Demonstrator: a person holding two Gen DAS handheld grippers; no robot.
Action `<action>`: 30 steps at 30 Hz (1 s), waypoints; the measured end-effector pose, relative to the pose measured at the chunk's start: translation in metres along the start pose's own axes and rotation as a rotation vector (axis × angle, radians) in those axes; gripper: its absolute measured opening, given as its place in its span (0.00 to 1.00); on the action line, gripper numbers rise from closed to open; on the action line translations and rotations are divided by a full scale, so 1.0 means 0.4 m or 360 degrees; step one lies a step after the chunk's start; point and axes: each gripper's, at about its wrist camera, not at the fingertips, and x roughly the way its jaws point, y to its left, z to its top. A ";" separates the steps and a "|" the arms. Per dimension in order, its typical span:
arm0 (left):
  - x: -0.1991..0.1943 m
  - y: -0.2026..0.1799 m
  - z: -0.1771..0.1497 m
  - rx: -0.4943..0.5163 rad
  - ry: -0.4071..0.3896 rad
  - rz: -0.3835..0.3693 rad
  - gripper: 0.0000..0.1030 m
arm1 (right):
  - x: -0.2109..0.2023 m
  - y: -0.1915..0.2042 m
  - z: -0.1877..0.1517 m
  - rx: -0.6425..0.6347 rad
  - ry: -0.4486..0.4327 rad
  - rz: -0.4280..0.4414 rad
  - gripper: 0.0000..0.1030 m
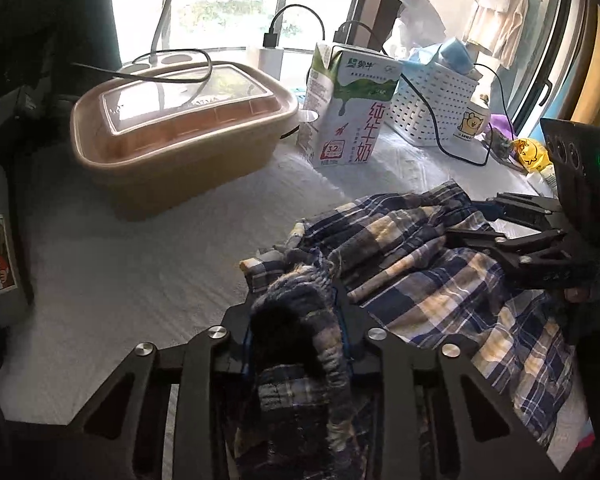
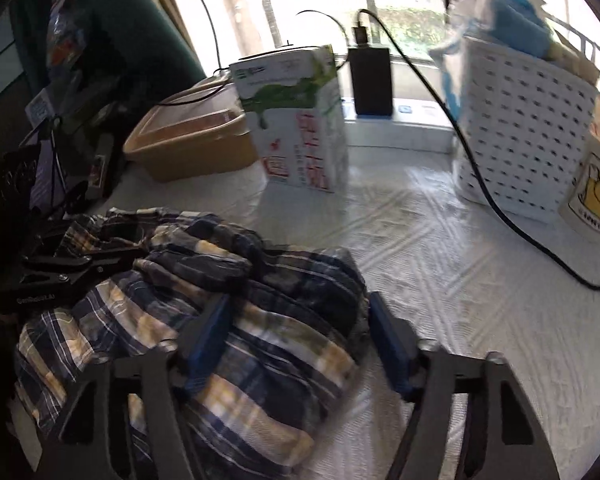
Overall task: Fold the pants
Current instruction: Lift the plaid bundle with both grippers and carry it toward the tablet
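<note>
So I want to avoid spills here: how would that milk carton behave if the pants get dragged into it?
The milk carton stands tall on a small base, so a push high up would probably tip it. It rests on a soft white cover, likely unsteady footing. Its top looks sealed, though fullness is unknowable. The plaid pants are floppy and would probably brush it softly.

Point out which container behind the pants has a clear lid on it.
The tan rectangular tub, left of the milk carton. The white perforated basket is open-topped and stuffed with blue items.
</note>
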 end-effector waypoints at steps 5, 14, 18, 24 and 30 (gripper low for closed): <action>-0.035 -0.008 -0.004 -0.0017 -0.0058 0.0019 0.24 | -0.015 0.042 -0.003 -0.0067 -0.0069 -0.0040 0.21; -0.195 -0.055 -0.028 0.0031 -0.0290 0.0079 0.24 | -0.181 0.133 0.007 -0.0174 -0.0310 -0.0172 0.20; -0.279 -0.072 -0.038 0.0056 -0.0409 0.0075 0.24 | -0.280 0.195 0.005 -0.0248 -0.0470 -0.0253 0.19; -0.405 -0.097 -0.055 0.0088 -0.0589 0.0099 0.24 | -0.430 0.284 -0.004 -0.0350 -0.0661 -0.0327 0.19; -0.522 -0.098 -0.075 0.0109 -0.0731 0.0132 0.24 | -0.536 0.389 -0.006 -0.0449 -0.0824 -0.0353 0.19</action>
